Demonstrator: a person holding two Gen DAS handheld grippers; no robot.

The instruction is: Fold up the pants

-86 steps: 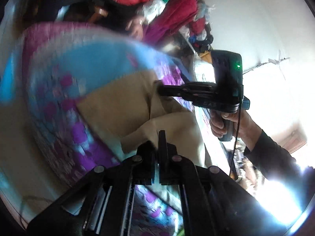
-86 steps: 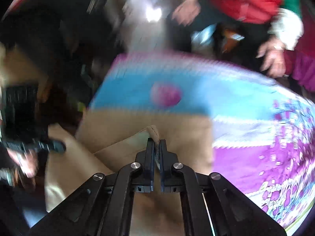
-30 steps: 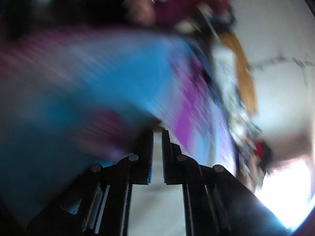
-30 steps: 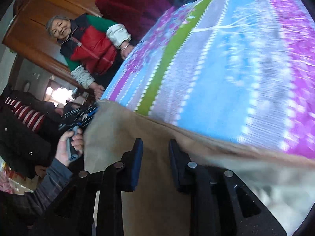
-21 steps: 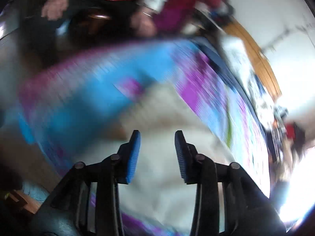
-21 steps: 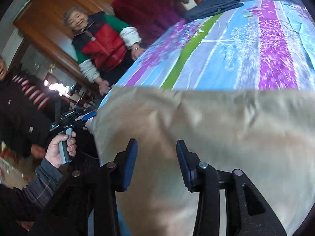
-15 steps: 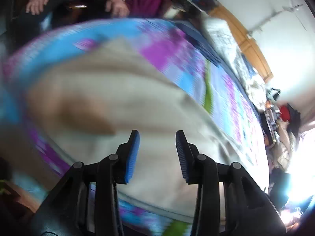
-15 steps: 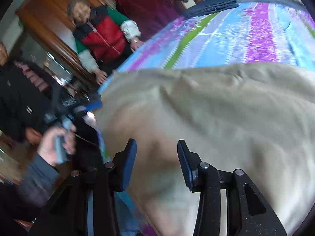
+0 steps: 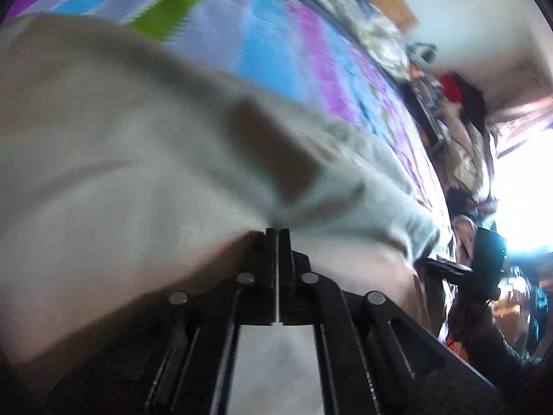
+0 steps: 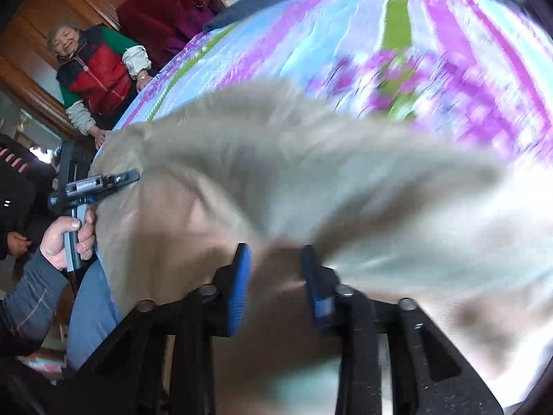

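The beige pants (image 9: 138,145) lie spread on the striped bedspread (image 9: 276,41). My left gripper (image 9: 277,238) has its jaws pinched on a fold of them; my right gripper (image 10: 276,269) hovers above, jaws apart.

From my end the pants (image 9: 145,159) looked like a matt beige woven cloth, fine twill grain showing up close. The bedspread (image 10: 345,45) under them was a smooth printed fabric with a slight sheen. Left gripper (image 9: 277,238) was matt black plastic with dull metal pins; the right gripper (image 10: 276,283) had ribbed blue pads (image 10: 238,287). The panelling (image 10: 69,0) behind was glossy varnished wood.
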